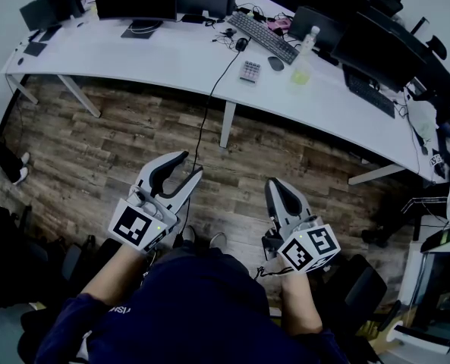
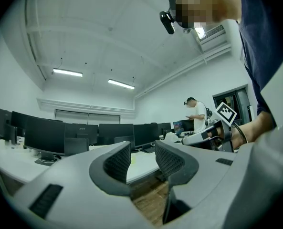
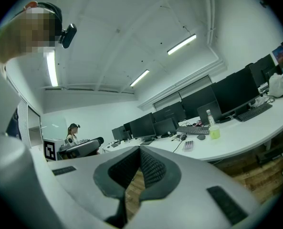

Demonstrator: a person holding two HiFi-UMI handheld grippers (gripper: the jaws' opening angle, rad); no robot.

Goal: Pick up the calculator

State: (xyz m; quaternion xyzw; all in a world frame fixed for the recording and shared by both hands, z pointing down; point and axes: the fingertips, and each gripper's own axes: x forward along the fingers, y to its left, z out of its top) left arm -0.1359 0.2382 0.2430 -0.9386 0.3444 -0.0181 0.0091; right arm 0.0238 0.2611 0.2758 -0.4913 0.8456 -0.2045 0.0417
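- small grey flat calculator with pale keys [image 1: 250, 70] lies on the long white curved counter [image 1: 156, 59], at 12 o'clock from both grippers and well apart from them; nothing touches it
- the right gripper view has the same calculator [image 3: 188, 145] at 2 o'clock off the jaw tips, near the counter's front edge, so it looks reachable from the front
- around it: black keyboard [image 1: 264, 36] at its 1 o'clock, dark oval mouse [image 1: 275, 63] just beside at 2 o'clock, clear bottle of yellow-green liquid [image 1: 303, 55] at 3 o'clock, thin black cable [image 1: 209, 101] dropping off the edge at 8 o'clock
- left gripper [image 1: 188, 165]: jaws spread, nothing between, only counter and brown wood-plank floor [image 1: 80, 158] seen through the gap; probably readied to take the calculator
- right gripper [image 1: 274, 182]: jaws pressed together, pads meeting, empty; looks parked, likely not the picking hand
- both are held low in front of the person's body, so the reach has not begun
- next move calls for closing toward 12 o'clock and coming in low, since the calculator is thin; there is a risk of knocking the mouse or bottle
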